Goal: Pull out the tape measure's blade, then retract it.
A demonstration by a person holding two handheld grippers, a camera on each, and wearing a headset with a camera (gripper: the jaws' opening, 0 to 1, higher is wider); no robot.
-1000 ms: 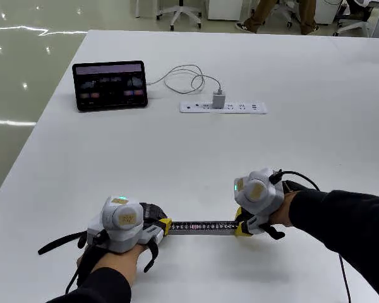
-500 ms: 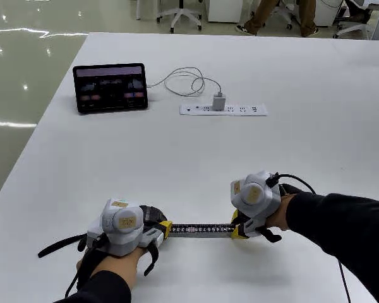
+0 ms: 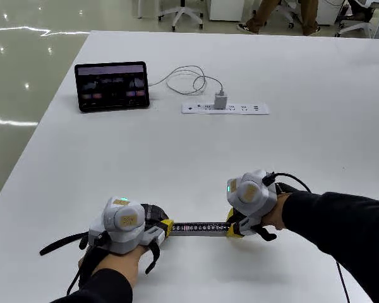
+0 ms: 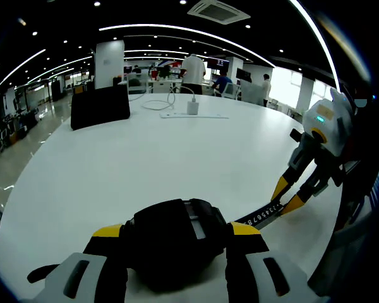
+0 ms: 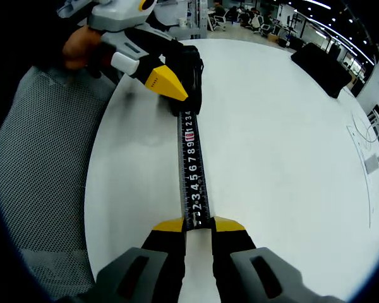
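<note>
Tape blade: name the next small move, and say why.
Probably bring the right tongs a little closer to the case, letting the blade feed back in. The right tongs are shut on the blade's tip, the left tongs clamp the case, a short length is still out, and the span has shortened over the last second, so retraction seems underway.

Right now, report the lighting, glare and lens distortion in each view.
Head view: glare streaks on the glossy floor; the white table is evenly lit, with only soft shadows. Left gripper view: the fisheye bows the ceiling lights into arcs, and the black case reads dark with little detail. Right gripper view: the blade numerals are sharp, and the table edge curves.
</note>
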